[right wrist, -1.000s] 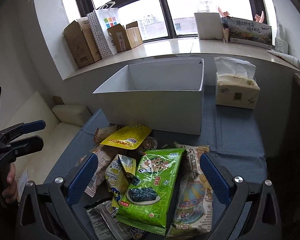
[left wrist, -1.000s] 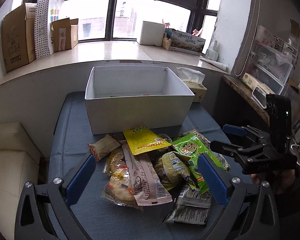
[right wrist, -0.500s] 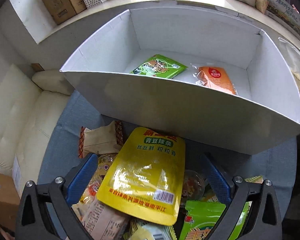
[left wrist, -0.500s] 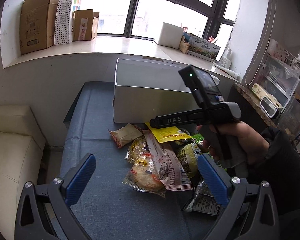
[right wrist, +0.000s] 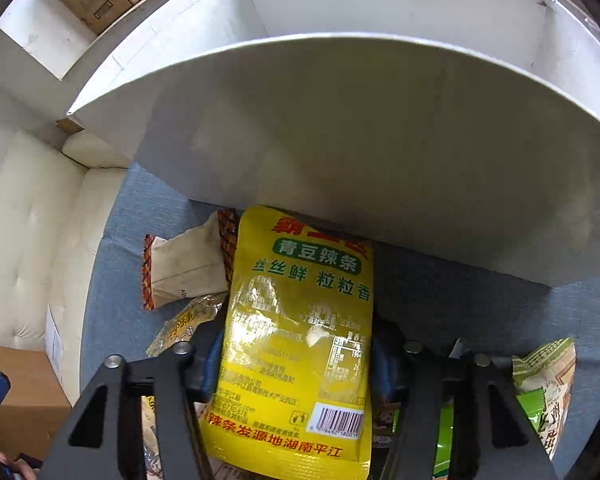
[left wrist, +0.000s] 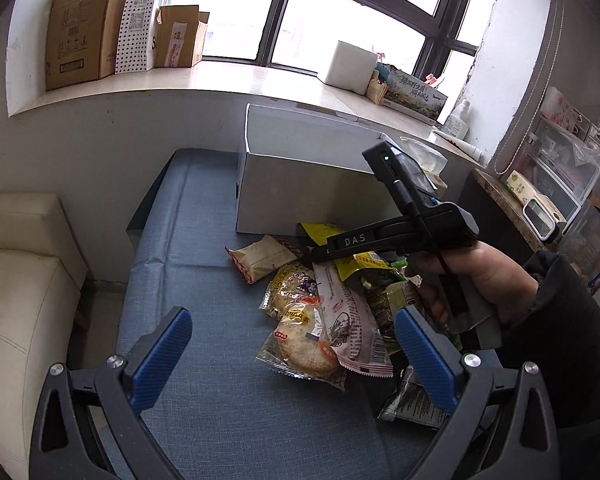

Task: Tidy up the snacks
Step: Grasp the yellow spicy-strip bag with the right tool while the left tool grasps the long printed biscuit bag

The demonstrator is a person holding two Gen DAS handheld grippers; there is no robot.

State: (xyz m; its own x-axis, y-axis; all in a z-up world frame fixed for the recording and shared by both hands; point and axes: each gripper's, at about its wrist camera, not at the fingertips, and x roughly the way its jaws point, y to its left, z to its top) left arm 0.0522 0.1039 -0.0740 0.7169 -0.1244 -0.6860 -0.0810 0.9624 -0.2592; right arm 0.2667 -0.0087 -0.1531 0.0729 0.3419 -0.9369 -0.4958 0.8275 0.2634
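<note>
Blue cloth covers the table (left wrist: pixel 203 280) under a window, with my white cardboard box (left wrist: pixel 300 184) at its far side. Most snacks are unsorted, heaped before the box. My right gripper (right wrist: pixel 295 364) is closing around the glossy yellow snack pouch (right wrist: pixel 300 320), which lies between its jaws against the box wall. My left gripper (left wrist: pixel 291 348) hovers spread, holding nothing.
</note>
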